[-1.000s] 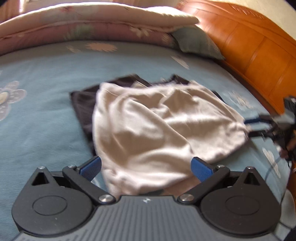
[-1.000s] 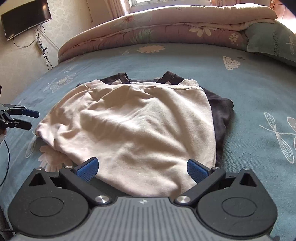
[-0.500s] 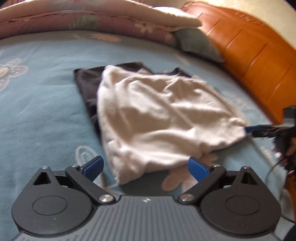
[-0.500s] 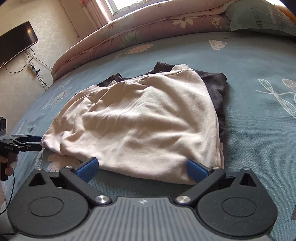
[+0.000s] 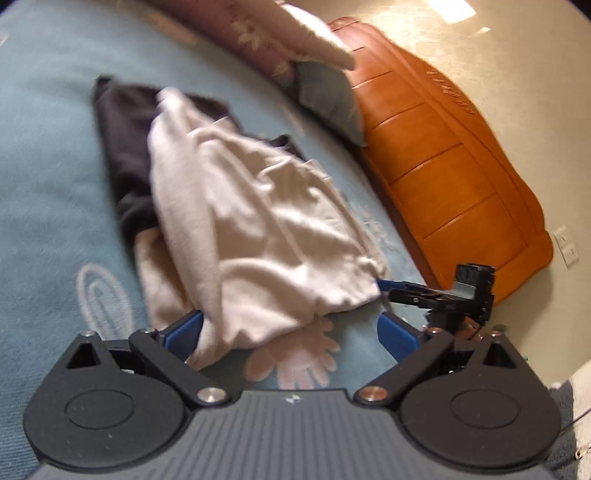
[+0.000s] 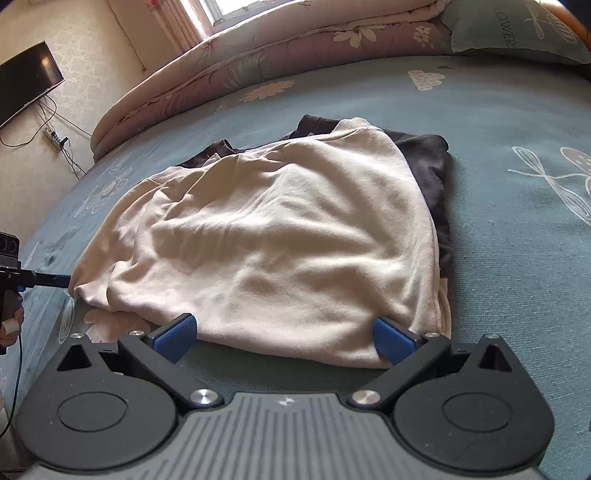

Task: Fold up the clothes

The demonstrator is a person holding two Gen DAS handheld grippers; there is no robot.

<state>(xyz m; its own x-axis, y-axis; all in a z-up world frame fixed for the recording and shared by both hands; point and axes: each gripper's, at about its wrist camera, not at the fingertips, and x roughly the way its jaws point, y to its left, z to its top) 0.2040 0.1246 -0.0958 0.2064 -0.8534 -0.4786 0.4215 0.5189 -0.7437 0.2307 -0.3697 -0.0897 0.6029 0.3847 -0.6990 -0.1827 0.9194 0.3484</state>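
Note:
A cream garment (image 6: 280, 236) lies rumpled on top of a dark garment (image 6: 428, 162) on the blue bed sheet (image 6: 517, 258). My right gripper (image 6: 284, 336) is open, low at the cream garment's near hem, which spans the gap between its blue pads (image 6: 391, 339). In the left wrist view the cream garment (image 5: 266, 229) is bunched. My left gripper (image 5: 290, 330) is open at its near corner, and cloth touches the left pad (image 5: 183, 328). The right gripper (image 5: 424, 295) shows at another corner. The left gripper (image 6: 40, 278) appears at the garment's left corner, held by a hand.
A folded floral quilt (image 6: 295, 40) and a teal pillow (image 6: 517, 33) lie along the far side of the bed. An orange wooden headboard (image 5: 461, 166) runs on the right of the left wrist view. A wall-mounted screen (image 6: 26, 88) and cables hang at far left.
Both grippers have dropped lower and closer to the cream garment's near corners. The left view has swung toward the headboard. The cream garment looks more bunched on its left side.

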